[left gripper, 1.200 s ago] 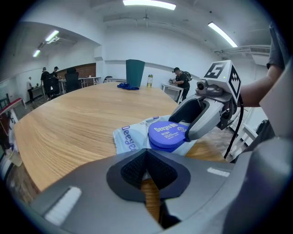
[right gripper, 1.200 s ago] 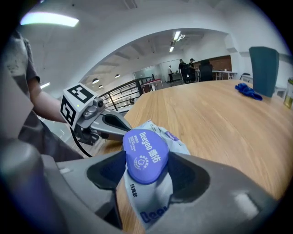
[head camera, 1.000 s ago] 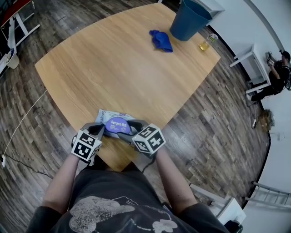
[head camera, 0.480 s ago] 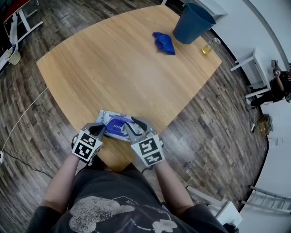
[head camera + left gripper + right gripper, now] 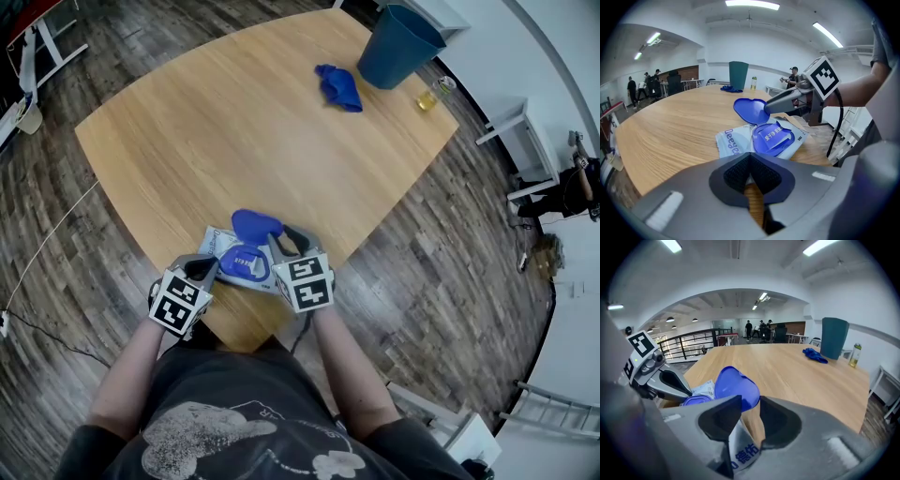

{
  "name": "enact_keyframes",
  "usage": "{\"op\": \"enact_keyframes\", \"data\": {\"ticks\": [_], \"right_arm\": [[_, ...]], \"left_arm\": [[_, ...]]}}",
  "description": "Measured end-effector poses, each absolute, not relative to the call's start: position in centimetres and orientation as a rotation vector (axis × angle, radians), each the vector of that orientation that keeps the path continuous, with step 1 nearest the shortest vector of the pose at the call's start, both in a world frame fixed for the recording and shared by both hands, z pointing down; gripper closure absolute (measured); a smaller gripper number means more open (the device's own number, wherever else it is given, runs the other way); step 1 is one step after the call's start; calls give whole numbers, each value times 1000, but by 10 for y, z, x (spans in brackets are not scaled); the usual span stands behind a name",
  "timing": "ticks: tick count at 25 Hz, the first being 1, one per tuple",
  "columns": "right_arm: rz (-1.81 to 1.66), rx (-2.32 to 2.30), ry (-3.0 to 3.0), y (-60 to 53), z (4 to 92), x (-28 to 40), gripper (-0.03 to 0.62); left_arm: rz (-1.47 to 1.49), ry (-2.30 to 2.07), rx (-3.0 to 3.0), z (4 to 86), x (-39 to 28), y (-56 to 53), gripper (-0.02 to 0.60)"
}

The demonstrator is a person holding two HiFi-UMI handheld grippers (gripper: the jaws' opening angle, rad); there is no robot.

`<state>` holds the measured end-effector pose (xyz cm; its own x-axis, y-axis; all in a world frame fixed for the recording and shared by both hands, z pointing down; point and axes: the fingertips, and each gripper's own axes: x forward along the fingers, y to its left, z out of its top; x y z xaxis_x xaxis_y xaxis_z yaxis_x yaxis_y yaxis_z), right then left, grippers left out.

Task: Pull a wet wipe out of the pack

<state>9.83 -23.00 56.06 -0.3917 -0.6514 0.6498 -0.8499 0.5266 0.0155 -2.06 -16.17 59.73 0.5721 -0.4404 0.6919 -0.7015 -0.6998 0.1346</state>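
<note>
The white wet wipe pack [image 5: 214,242] lies near the table's front edge. Its blue flip lid [image 5: 255,225] stands raised above the blue opening frame [image 5: 244,264]. My left gripper [image 5: 212,268] is shut on the pack's near left edge. In the left gripper view the pack [image 5: 729,143] lies just past the left gripper [image 5: 750,161]. My right gripper [image 5: 279,242] sits at the lid's right side, its jaws closing. In the right gripper view the lid [image 5: 736,385] rises just ahead of the right gripper [image 5: 750,401]. A gap still shows between the pads. No wipe is visible.
A blue bin [image 5: 398,45], a crumpled blue cloth [image 5: 339,86] and a small bottle [image 5: 429,97] stand at the table's far right corner. The wooden table [image 5: 234,141] ends just below the pack. A person [image 5: 574,186] sits on the floor at far right.
The blue lid, flat on the pack a second ago, now stands flipped up. My right gripper swung round and moved up the pack with it, its jaws narrowing. The left gripper stayed put.
</note>
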Motion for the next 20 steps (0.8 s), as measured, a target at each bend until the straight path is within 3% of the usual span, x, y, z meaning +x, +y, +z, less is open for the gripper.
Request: {"op": "enact_keyframes", "data": {"ticks": [10,15,16,20], "right_arm": [[465,1212,-2165,-235,572,99,480],[497,1346,-2240,-223,543,110,480],[501,1366,-2247,-218,538,112,482],[515,1403,-2254,-197,530,123,485]], "left_arm": [[900,-914,2405,596,-20,-161,565],[606,-990,2396,572,-23,-171,555],[569,-1006,2411,564,-23,-174,489],[598,-985,2571,540,-4,-169,410]]}}
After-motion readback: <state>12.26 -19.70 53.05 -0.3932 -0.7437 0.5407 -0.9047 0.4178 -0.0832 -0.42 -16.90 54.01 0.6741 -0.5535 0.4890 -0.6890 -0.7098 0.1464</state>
